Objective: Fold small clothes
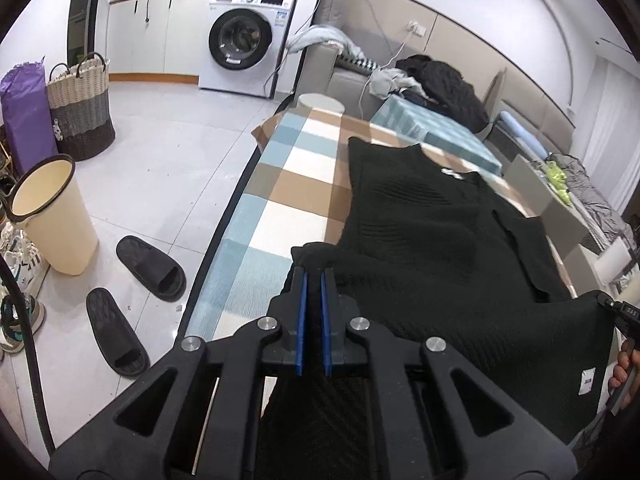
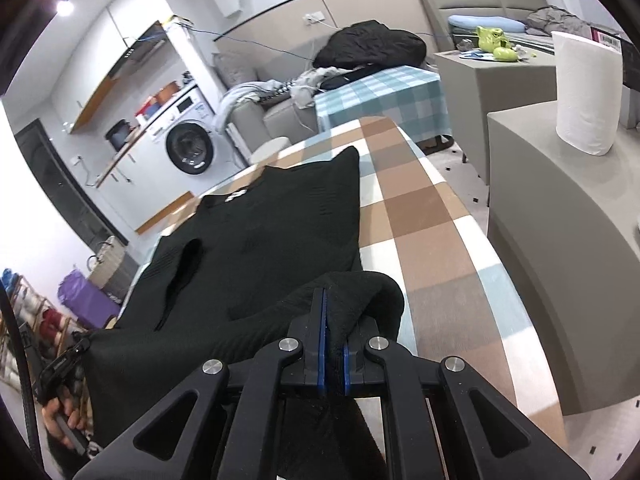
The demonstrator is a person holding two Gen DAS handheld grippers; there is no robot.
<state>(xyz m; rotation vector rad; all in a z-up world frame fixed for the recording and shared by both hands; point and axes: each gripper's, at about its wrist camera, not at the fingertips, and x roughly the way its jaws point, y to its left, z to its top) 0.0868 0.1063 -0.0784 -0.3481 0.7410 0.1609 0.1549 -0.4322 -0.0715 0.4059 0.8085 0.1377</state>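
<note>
- Left wrist view: the left claw (image 1: 313, 276) is clamped on the near hem corner of the black knit top (image 1: 420, 216); the top lies across the checked counter (image 1: 280, 184), its hem lifted; it looks soft and limp, so it will sag between the grips.
- Right wrist view: the right claw (image 2: 334, 300) pinches the other hem corner, cloth bunched between its pads; the corners seem the best places to hold.

A knit top (image 1: 420, 216) lies spread on a checked table (image 1: 280, 184). Its near hem is lifted off the table, one corner pinched in the left gripper (image 1: 314, 276), the other in the right gripper (image 2: 334, 304). A washing machine (image 1: 244, 36) stands beyond the table's far end.
</note>
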